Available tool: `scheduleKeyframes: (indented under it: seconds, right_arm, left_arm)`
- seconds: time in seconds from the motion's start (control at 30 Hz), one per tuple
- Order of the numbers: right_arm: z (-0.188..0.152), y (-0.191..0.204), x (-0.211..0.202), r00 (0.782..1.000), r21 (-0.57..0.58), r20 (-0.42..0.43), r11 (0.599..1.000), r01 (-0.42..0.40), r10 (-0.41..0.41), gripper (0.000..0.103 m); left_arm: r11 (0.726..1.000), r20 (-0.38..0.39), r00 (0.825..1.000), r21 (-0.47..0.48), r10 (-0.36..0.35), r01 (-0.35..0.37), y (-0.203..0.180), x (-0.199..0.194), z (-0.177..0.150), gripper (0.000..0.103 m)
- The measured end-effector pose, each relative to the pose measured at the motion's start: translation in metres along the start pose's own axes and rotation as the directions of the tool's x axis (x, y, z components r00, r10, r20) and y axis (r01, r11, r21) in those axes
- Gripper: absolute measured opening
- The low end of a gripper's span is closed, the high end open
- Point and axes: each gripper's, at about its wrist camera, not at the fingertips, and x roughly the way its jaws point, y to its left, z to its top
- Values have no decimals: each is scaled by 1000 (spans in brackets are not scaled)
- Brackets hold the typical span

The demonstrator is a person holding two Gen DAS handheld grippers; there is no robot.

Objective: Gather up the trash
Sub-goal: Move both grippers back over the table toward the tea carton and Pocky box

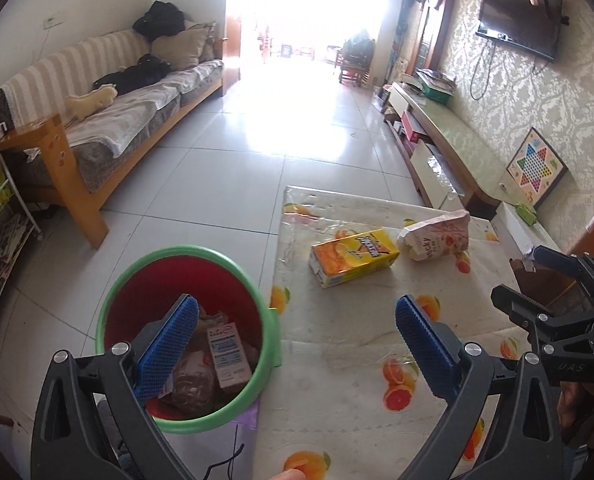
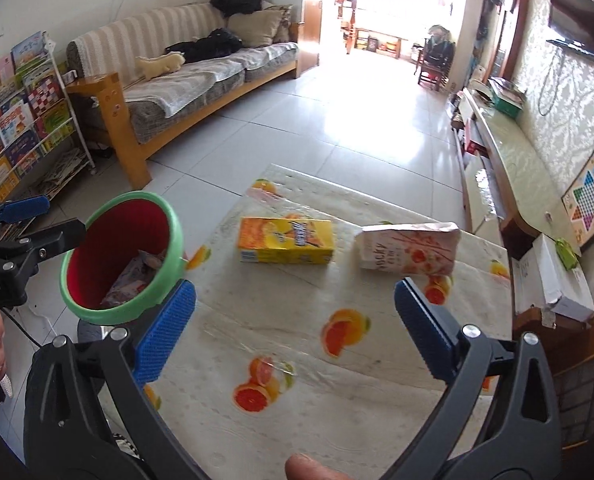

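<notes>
A red bin with a green rim [image 1: 117, 284] [image 2: 175, 236] stands at the table's left edge and holds several wrappers [image 1: 217, 356]. A yellow juice carton [image 1: 353, 258] [image 2: 285, 240] lies on the fruit-print tablecloth [image 1: 357, 340] [image 2: 297, 312]. A pink Pocky snack bag [image 1: 437, 236] [image 2: 409, 248] lies to its right. My left gripper [image 1: 297, 332] is open and empty, over the bin's right rim and the table edge. My right gripper [image 2: 295, 312] is open and empty above the table, short of the carton and bag; it also shows in the left wrist view [image 1: 525, 280].
A sofa [image 1: 109, 112] stands at the left with a book rack [image 2: 21, 120] beside it. A low TV cabinet [image 1: 449, 144] runs along the right wall, with a Chinese-checkers board [image 1: 537, 168] leaning on it. White boxes [image 2: 553, 280] sit just right of the table.
</notes>
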Motion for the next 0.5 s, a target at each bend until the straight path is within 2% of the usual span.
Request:
scheduleKeyframes:
  seconds: [0.23,0.37,0.5]
  right_arm:
    - [-12,-68,0,997,93,-12,993,75,-74,98]
    - [-15,-88,14,996,130,-32,988,88,-85,98]
    - [-11,-101,36,995,156,-53,984,89,-81,98]
  left_arm:
    - [983,-59,997,174,-42,52,-60,44,20,95]
    - [967,-106,994,251,-2,29,-77,76,30,95]
    - [949,-167,986,314,18,36,-83,115,40,95]
